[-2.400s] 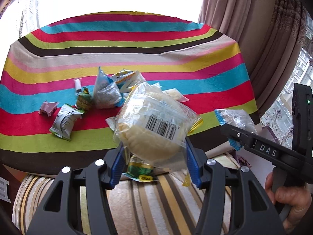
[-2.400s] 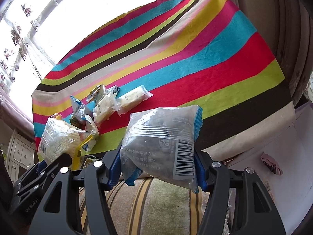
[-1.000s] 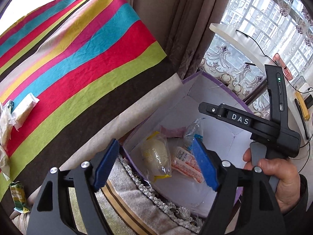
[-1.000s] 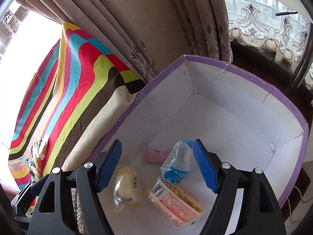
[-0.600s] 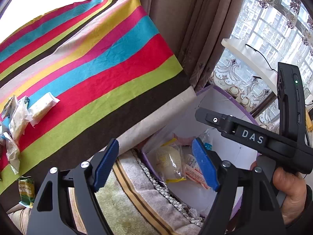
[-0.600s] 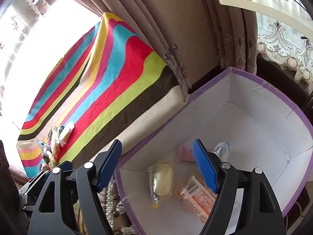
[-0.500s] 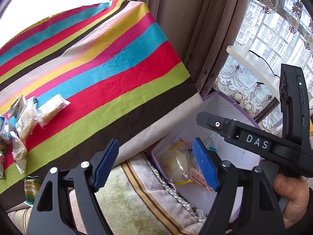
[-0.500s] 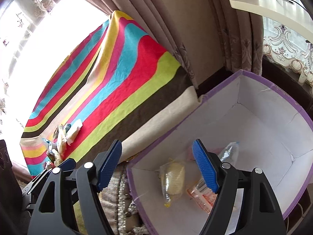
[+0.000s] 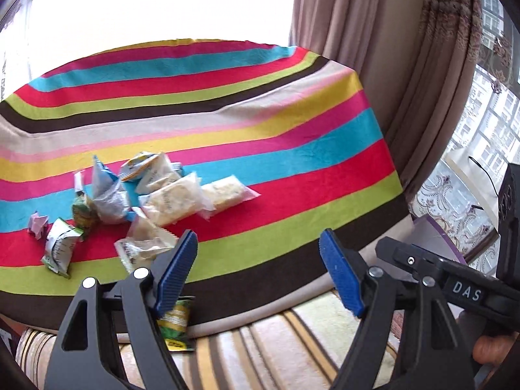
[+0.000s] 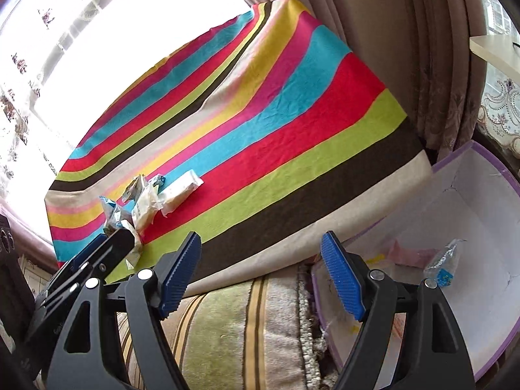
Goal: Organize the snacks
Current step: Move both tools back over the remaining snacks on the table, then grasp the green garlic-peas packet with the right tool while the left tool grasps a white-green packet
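Note:
A heap of snack packets [image 9: 156,195] lies left of centre on the striped tablecloth [image 9: 292,162]; a pale bar packet [image 9: 227,193] sits at its right end. My left gripper [image 9: 258,237] hangs open and empty over the table's near edge, right of the heap. My right gripper [image 10: 260,237] is empty too, its jaws opening, above the table edge and rug. At its right stands the purple-rimmed white box [image 10: 471,195], holding a clear blue-printed packet [image 10: 442,266] and a pink packet [image 10: 406,253]. The same heap [image 10: 143,204] shows in the right wrist view.
A green packet [image 9: 175,321] lies on the striped rug [image 9: 260,341] under the table edge. Brown curtains [image 9: 357,32] hang behind the table's right side. The right gripper's body [image 9: 455,289] crosses the left view; the left gripper's body [image 10: 97,253] crosses the right view.
Both grippers, which carried packets earlier, have swung up and left from the box toward the table. The box has nearly left the left view, and the heap has come in.

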The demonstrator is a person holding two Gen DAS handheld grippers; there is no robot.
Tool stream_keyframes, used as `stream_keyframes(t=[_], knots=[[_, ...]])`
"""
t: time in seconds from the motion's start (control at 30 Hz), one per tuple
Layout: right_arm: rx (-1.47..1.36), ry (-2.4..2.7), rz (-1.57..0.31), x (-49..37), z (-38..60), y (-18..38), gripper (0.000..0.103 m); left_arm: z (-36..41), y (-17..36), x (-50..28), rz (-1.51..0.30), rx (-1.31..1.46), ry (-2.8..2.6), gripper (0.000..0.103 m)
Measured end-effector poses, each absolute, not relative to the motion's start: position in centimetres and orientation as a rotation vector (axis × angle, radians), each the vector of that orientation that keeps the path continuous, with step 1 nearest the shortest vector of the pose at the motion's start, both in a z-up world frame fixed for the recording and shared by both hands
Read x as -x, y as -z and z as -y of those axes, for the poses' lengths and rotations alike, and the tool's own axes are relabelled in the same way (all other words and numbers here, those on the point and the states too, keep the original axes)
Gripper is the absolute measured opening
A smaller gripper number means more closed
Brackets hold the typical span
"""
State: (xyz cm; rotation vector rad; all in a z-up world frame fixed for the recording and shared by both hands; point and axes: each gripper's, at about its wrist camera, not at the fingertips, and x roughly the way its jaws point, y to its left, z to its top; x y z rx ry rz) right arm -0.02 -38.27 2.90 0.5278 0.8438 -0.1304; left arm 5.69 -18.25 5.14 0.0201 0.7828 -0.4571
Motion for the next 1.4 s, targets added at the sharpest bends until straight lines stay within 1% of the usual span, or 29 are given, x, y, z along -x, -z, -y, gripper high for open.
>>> stream_keyframes(t=[0.17,0.5,0.73,1.03,1.1,1.27,1.33,1.37,1.4], knots=[[-0.458,0.114,-0.848,-1.0,35.8,-3.4,0.078,13.3,-4.9,-7.4,-0.791,0.047,0.374,0.078],[-0.331,0.064,-0.882,-3.4,31.0,-3.3,0.078,4.0,-3.7,-10.0,-0.822,0.13,0.226,0.078],[-0.308,0.005,-0.909,-5.1,28.2,-2.8,0.078,0.4,-2.3,-11.7,-0.889,0.109,0.231,0.078],[-0.17,-0.093,-0.974,-7.1,22.2,-1.8,0.078,-1.3,-0.4,-13.6,-0.964,0.077,0.212,0.077],[-0.133,-0.115,-0.987,-7.2,20.9,-1.6,0.078,-1.2,0.0,-14.0,-0.981,0.065,0.211,0.071],[-0.052,-0.152,-1.027,-7.1,18.3,-1.2,0.078,-1.5,0.9,-14.9,-1.007,0.065,0.201,0.066],[-0.046,-0.173,-1.055,-7.2,17.6,-0.8,0.078,-1.5,1.2,-15.2,-1.016,0.063,0.2,0.062],[-0.043,-0.178,-1.065,-7.3,17.3,-0.5,0.078,-1.5,1.4,-15.4,-1.021,0.06,0.201,0.056],[-0.034,-0.18,-1.072,-7.3,16.9,-0.3,0.077,-1.6,1.5,-15.5,-1.023,0.057,0.203,0.055]])
